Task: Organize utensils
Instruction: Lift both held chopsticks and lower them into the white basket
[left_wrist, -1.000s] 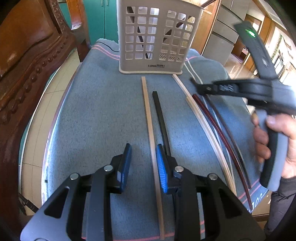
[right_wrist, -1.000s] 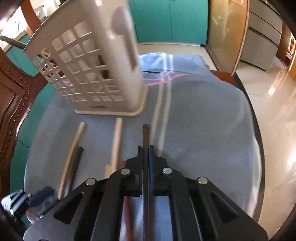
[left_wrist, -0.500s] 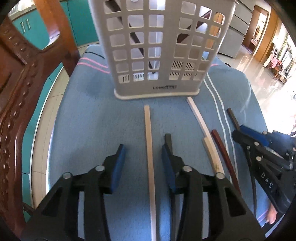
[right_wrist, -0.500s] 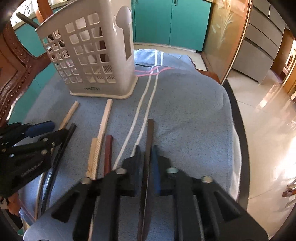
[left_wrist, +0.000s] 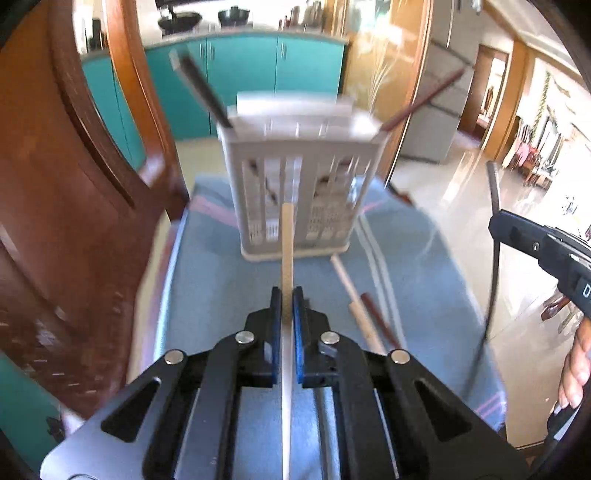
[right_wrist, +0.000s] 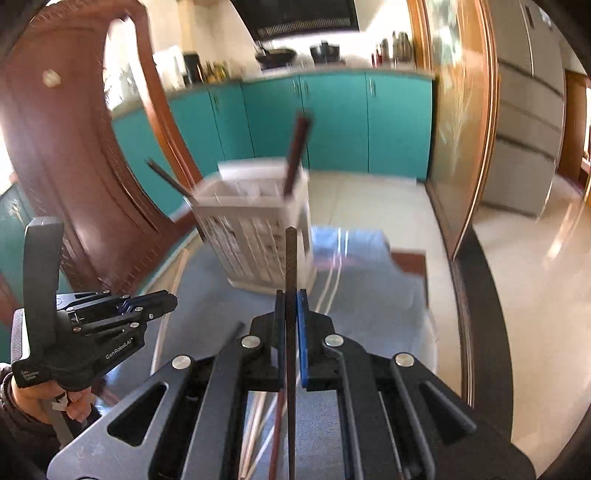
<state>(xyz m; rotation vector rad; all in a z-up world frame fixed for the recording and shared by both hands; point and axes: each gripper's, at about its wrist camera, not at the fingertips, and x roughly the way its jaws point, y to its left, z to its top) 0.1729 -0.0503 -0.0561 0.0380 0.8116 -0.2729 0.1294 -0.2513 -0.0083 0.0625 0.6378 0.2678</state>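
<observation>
My left gripper (left_wrist: 287, 299) is shut on a pale wooden chopstick (left_wrist: 287, 236) and holds it raised, pointing at the grey slotted utensil basket (left_wrist: 299, 184). My right gripper (right_wrist: 290, 301) is shut on a black chopstick (right_wrist: 290, 266), also lifted off the cloth, and shows at the right of the left wrist view (left_wrist: 535, 240). The basket (right_wrist: 255, 236) holds a black chopstick (left_wrist: 201, 90) and a dark red one (left_wrist: 421, 101), both leaning out. A pale chopstick (left_wrist: 354, 299) and a dark red one (left_wrist: 380, 325) lie on the blue cloth.
The blue cloth (left_wrist: 424, 288) covers a round table with its edge close on the right. A carved wooden chair back (left_wrist: 55, 221) stands at the left. Teal cabinets and a tiled floor lie beyond the table. More chopsticks lie under my right gripper (right_wrist: 258, 424).
My left gripper closed on the pale chopstick and lifted it. My right gripper raised the black chopstick off the cloth. Both views tilted up towards the basket.
</observation>
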